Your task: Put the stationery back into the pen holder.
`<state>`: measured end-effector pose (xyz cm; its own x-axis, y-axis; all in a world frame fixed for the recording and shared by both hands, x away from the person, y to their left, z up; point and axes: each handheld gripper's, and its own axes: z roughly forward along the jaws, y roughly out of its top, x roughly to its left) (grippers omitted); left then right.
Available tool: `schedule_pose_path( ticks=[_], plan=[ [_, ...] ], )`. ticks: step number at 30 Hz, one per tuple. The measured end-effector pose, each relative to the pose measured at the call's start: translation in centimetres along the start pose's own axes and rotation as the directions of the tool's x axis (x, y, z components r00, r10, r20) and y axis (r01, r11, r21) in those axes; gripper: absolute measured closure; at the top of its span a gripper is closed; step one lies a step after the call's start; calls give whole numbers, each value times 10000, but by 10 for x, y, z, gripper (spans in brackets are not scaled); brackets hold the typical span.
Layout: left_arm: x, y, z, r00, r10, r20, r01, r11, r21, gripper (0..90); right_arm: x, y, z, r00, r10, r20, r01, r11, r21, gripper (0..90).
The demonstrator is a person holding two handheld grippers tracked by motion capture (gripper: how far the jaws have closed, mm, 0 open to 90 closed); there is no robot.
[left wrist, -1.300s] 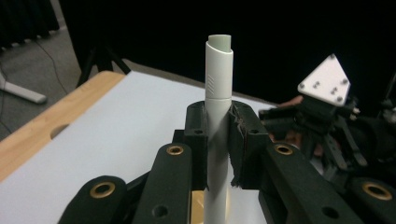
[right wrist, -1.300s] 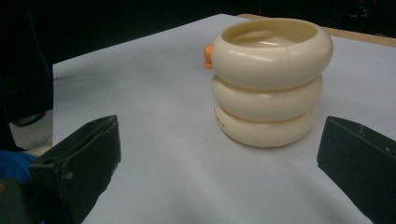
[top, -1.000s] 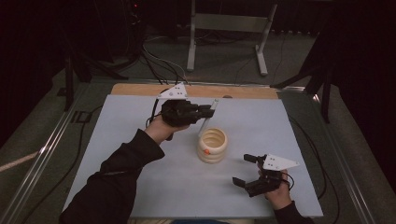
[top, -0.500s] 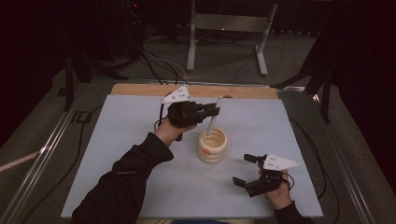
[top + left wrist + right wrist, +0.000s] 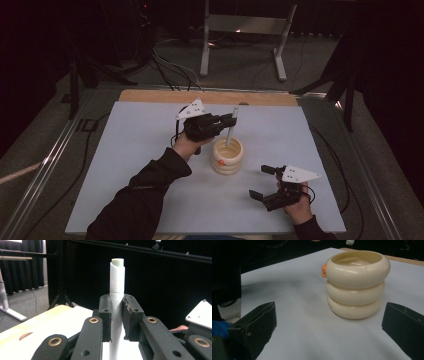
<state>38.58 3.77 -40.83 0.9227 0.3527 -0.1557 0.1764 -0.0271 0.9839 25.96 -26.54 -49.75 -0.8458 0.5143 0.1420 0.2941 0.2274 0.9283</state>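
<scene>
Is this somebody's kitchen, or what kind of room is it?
Probably not a kitchen: it looks like a lab or recording studio. A pale blue work table stands among black curtains, loose black cables cross the grey floor, and a grey metal stand stands behind.

A smooth, glossy cream plastic holder point(image 5: 357, 282) stands on matt pale sheeting point(image 5: 150, 165) over wood.

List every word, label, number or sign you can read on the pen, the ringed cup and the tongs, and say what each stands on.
No text can be read.
Cream ringed cup: a small dark mark low on its bottom ring, too small and blurred to read.
White pen: a few raised ridges, no lettering.
Left tongs and right tongs: no markings visible.
</scene>
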Motion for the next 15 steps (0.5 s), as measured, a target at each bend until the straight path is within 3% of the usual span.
schedule_pose_path(
  ticks=[15],
  plan=[
    [5, -24, 4, 9994, -340, 92, 339, 9993, 133, 792, 0, -1, 0, 10000, 13, -6, -13, 10000, 28, 0]
  ],
)
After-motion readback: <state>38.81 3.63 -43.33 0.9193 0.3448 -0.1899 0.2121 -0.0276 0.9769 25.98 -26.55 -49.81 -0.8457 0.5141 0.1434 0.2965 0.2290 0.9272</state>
